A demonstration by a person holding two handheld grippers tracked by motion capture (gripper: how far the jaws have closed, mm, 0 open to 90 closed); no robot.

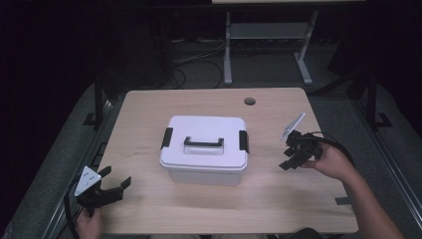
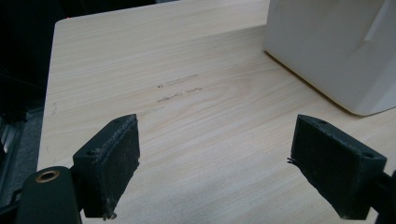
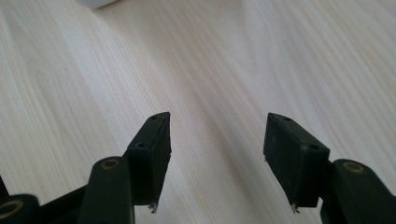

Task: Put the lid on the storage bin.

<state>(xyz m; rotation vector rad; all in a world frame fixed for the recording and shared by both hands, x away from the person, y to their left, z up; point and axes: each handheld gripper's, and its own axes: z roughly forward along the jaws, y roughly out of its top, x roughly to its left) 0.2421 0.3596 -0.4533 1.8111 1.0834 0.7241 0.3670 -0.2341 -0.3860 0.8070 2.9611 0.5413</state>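
White lidded box (image 1: 204, 149) at table (image 1: 149, 107) centre, lid on, both black side latches down, untouched. Left gripper (image 1: 112, 186) near-left, wide open, empty. Right gripper (image 1: 293, 154) right of box, partly open, empty. Opening not begun.

High view sits above the person's edge of the table (image 1: 149, 209), looking forward and down, far enough back to take in the whole top with the white box (image 1: 205, 149) in the middle. Left gripper view rides low near the tabletop, close to the box's corner (image 2: 336, 51) (upper right). Right gripper view looks steeply down at bare wood, the box barely clipping its top edge (image 3: 95, 3).
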